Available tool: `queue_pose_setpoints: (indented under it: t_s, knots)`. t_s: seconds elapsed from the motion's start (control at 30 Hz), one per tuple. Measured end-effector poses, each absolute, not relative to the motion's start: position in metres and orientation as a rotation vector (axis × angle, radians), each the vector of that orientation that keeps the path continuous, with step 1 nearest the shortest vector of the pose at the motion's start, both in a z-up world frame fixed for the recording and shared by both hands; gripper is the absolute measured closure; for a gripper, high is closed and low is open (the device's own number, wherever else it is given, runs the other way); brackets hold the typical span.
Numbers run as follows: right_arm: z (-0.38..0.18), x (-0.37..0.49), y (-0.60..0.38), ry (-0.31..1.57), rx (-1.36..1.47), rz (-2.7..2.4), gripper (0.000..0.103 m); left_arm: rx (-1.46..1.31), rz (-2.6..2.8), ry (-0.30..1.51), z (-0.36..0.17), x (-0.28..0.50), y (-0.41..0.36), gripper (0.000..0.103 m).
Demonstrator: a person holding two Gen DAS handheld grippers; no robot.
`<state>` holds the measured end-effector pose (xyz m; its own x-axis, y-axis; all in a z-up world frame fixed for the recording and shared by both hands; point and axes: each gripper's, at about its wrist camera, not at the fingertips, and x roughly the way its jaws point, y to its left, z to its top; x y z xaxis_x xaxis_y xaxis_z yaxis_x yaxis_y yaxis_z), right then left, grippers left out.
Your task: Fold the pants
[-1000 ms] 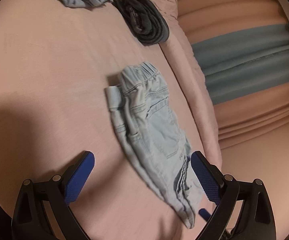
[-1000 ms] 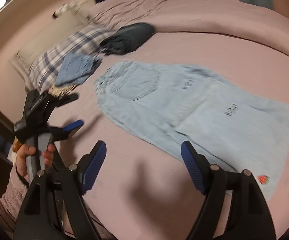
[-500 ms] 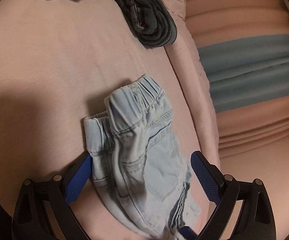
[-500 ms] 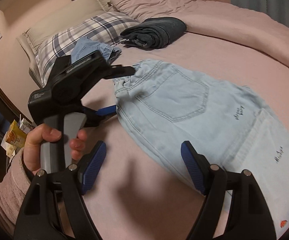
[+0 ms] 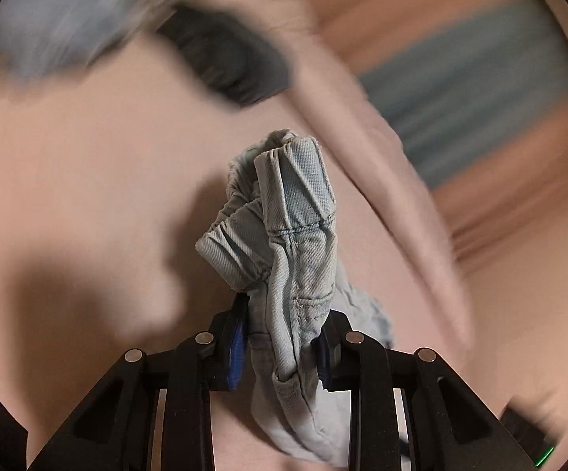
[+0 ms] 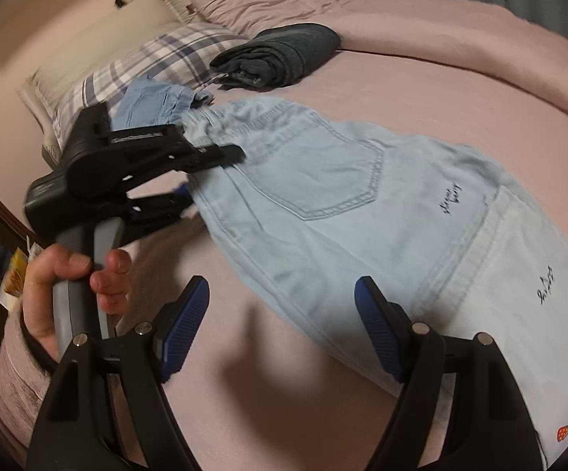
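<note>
Pale denim of the pants [image 5: 295, 243], lying loose between spread jaws a moment ago, is now bunched at the waistband in the closing left gripper [image 5: 280, 349] and lifting off the bed [image 6: 421, 90], so folding can begin; the right gripper [image 6: 282, 329] hovers spread, empty.

black two-finger grippers, blue pads

right gripper [image 6: 280, 325]: ribbed blue pads, silver screws; left hand [image 6: 68, 290] wears a pink sleeve [image 6: 5, 384].
</note>
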<state>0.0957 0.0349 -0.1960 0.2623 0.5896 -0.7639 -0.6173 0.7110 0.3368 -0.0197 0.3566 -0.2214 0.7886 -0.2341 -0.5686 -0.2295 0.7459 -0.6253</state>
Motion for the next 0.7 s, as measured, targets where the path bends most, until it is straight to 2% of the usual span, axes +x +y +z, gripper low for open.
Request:
queue_pose_setpoints:
  t_s: [0.23, 0.33, 0.47, 0.7]
  knots:
    - [-0.187, 0.127, -0.052, 1.067, 0.576, 0.86, 0.025, -0.293, -0.129, 0.592, -0.173, -0.031, 0.265, 0.076]
    - [-0.179, 0.133, -0.078, 1.055, 0.672, 0.818, 0.024, -0.11, -0.161, 0.581, -0.169, -0.04, 0.221, 0.076]
    - [-0.171, 0.141, -0.097, 1.056, 0.825, 0.804, 0.015, 0.096, -0.215, 0.579, -0.175, -0.05, 0.169, 0.076]
    - [-0.171, 0.173, -0.099, 1.189, 0.819, 0.658, 0.012, 0.319, -0.267, 0.614, -0.199, -0.061, 0.115, 0.075]
